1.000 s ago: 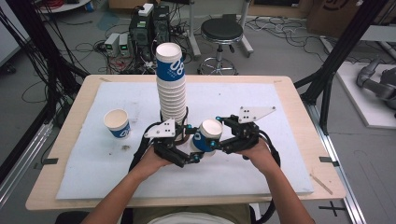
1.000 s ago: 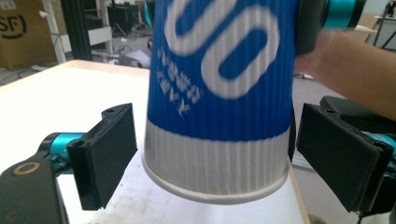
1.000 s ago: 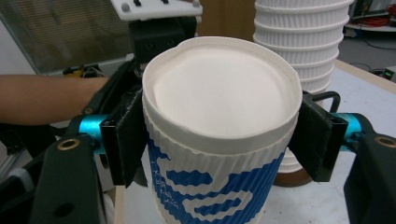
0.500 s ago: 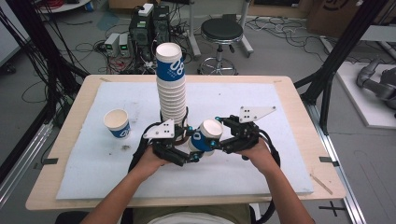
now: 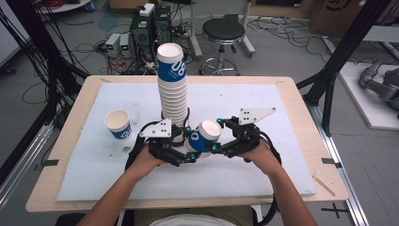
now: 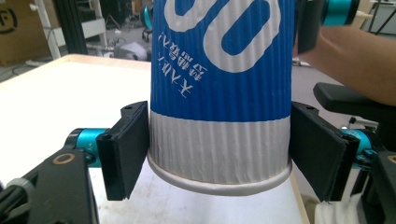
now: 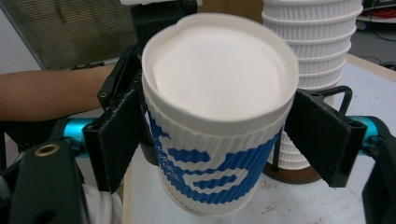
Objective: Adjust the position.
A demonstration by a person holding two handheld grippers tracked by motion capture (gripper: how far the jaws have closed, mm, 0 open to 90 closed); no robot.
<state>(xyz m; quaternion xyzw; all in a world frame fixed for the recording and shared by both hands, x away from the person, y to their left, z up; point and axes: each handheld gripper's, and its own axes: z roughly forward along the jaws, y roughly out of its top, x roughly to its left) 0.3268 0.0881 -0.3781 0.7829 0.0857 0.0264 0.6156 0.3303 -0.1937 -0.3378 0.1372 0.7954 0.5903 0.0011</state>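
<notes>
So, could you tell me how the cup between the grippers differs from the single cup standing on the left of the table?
The held cup is off the mat, tilted on its side between the left gripper and right gripper; the lone cup stands upright on the mat, mouth up, untouched. Both are white ribbed paper cups with blue print.

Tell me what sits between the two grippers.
One blue-and-white paper cup, tipped on its side, spans from the left gripper to the right gripper in the high view.

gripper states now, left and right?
Left gripper: jaws just closing, clamped on the cup.
Right gripper: jaws just opening, cup between them, not gripped.
</notes>
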